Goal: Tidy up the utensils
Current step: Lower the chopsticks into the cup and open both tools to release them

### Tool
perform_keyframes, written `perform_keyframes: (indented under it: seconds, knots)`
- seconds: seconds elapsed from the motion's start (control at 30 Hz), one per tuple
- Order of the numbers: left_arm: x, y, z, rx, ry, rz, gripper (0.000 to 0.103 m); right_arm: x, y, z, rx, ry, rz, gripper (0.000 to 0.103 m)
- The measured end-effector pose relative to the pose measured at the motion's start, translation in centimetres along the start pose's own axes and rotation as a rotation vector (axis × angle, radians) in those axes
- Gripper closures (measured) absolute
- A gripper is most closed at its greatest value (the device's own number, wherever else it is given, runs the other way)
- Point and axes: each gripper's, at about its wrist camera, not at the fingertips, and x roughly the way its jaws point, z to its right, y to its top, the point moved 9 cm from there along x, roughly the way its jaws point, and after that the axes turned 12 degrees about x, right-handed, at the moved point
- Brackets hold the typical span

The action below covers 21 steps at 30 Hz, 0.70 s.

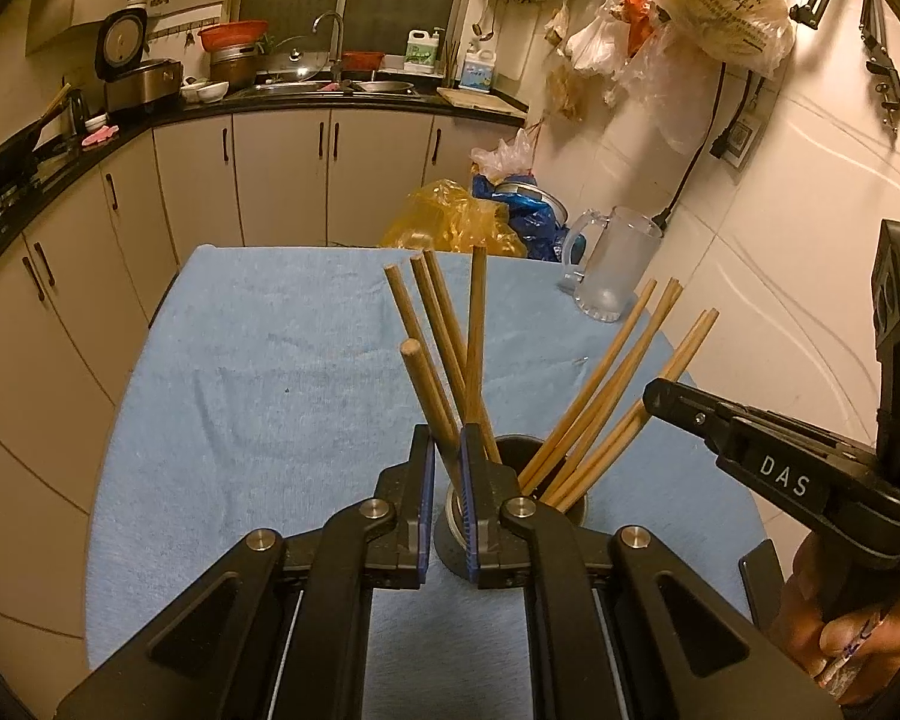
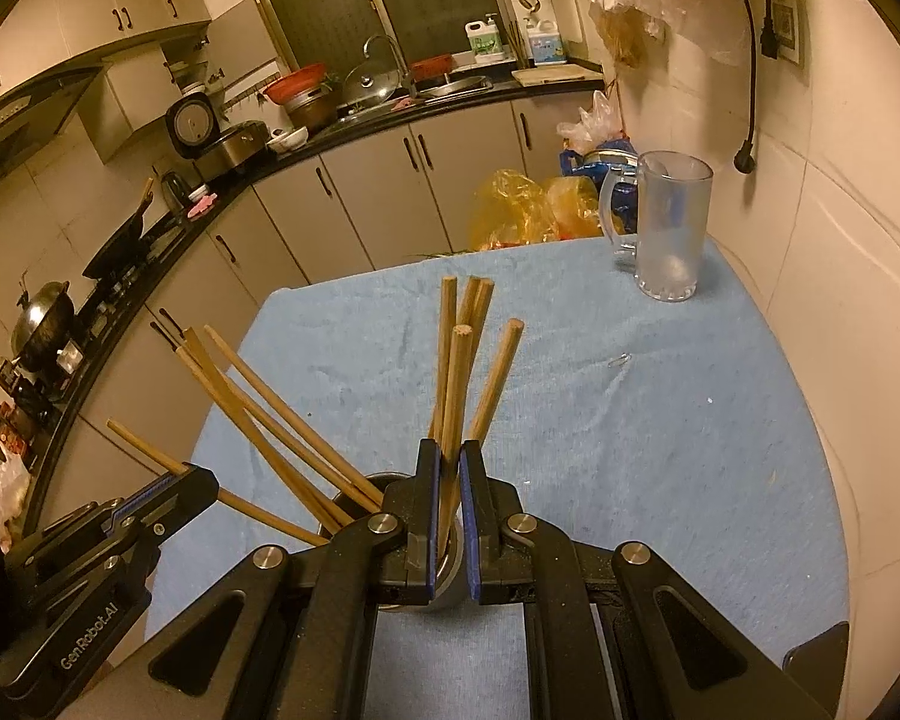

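**Chopsticks lowered into the holder, a bundle in each gripper**

Chopsticks [image 1: 444, 354] stand in two fans — the left gripper [image 1: 448, 450] pinches one bundle, the right gripper [image 2: 449, 462] another, tips inside the dark holder [image 1: 513, 450] on the near blue cloth [image 1: 258, 372], probably for dropping in. A glass mug [image 2: 669, 222] stands far right, well apart — nothing blocks.

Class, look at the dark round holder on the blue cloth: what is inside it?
Wooden chopsticks stand fanned out inside the dark round metal holder. Their lower ends and the holder's bottom are hidden by its wall and the two grippers' jaws.
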Motion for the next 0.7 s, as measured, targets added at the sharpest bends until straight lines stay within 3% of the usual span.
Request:
perform_keyframes:
  seconds: [0.23,0.33,0.4,0.43,0.5,0.7]
  knots:
    - [0.1,-0.1,-0.1,0.002,0.005,0.001,0.093,-0.4,0.0,-0.1,0.011,0.010,-0.014,0.095]
    - [0.0,-0.1,-0.2,0.000,0.012,0.007,0.080,-1.1,0.3,-0.1,0.017,0.013,-0.007,0.095]
    - [-0.1,-0.2,-0.3,0.001,0.020,0.013,0.077,-1.7,0.5,0.0,0.022,0.015,0.005,0.092]
    - [0.0,-0.2,-0.3,0.001,0.022,0.011,0.077,-2.0,0.6,0.1,0.026,0.013,0.010,0.090]
    - [-0.1,-0.3,-0.4,-0.004,0.028,0.007,0.074,-2.6,0.7,0.3,0.035,0.006,0.019,0.073]
    - [-0.8,-0.5,-0.8,-0.019,0.059,0.006,0.058,-4.3,0.8,1.3,0.051,-0.041,0.050,0.047]
